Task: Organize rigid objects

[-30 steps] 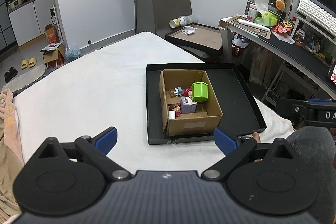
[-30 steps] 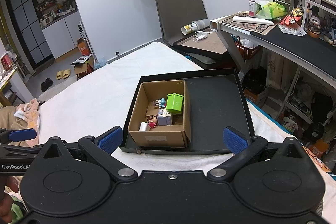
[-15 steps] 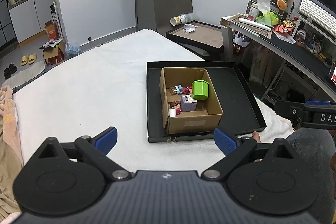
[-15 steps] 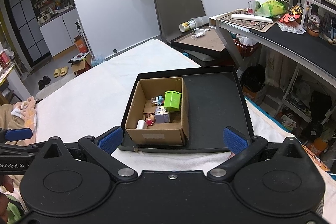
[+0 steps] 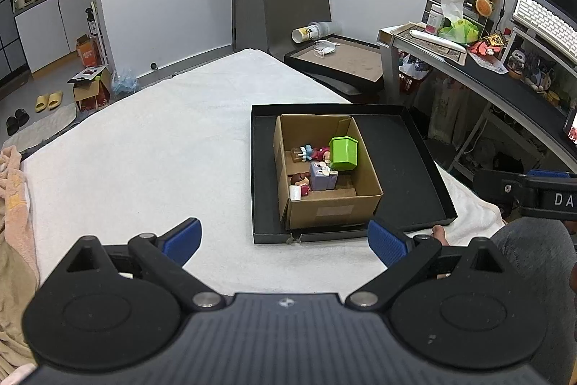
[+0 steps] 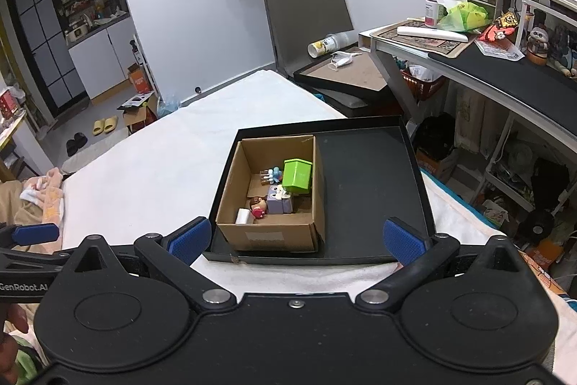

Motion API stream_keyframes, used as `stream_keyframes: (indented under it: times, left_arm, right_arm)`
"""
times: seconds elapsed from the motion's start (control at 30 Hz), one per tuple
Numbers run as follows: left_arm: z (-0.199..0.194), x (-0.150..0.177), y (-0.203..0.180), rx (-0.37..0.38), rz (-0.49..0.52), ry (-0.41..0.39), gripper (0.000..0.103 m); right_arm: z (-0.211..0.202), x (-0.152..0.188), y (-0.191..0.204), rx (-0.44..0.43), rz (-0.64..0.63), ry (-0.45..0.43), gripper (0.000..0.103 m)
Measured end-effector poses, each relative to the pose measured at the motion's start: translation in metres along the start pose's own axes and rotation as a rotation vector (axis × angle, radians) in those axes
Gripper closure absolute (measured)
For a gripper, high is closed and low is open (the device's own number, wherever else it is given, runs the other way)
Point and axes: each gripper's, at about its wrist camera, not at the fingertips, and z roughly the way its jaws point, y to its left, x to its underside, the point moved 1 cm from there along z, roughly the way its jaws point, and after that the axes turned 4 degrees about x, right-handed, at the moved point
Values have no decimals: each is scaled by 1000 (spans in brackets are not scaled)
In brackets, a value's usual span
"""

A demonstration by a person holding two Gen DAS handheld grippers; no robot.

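A brown cardboard box (image 5: 335, 211) (image 6: 274, 235) stands in the left half of a shallow black tray (image 5: 400, 165) (image 6: 364, 190) on a white-covered table. Inside the box are a green plastic box (image 5: 344, 152) (image 6: 297, 175), a purple block toy (image 5: 322, 179) (image 6: 279, 202), small figurines (image 5: 312, 152) (image 6: 259, 206) and a white cylinder (image 5: 295, 193) (image 6: 243, 216). My left gripper (image 5: 285, 239) is open and empty, near the tray's front edge. My right gripper (image 6: 295, 240) is open and empty, just short of the box's front wall.
The white table (image 5: 144, 150) stretches left and far of the tray. A desk (image 6: 487, 67) crowded with items stands at the right. A chair carrying another black tray (image 5: 339, 60) stands beyond the table's far corner. Cloth (image 5: 10, 190) lies at the left edge.
Both grippers have edged slightly toward the tray and box. Both stay open and empty. The box's contents have not moved.
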Motion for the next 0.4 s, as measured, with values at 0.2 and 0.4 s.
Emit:
stream_keyframes:
  times: [0.2,0.4]
  left_arm:
    - [-2,0,0,-5,-4,-18,5]
    - [-4,0,3,-11,-2,-24,5]
  right_arm:
    - [0,1,-2,0,4,-7,0]
    - [0,2,-3,-18,10,-6,0]
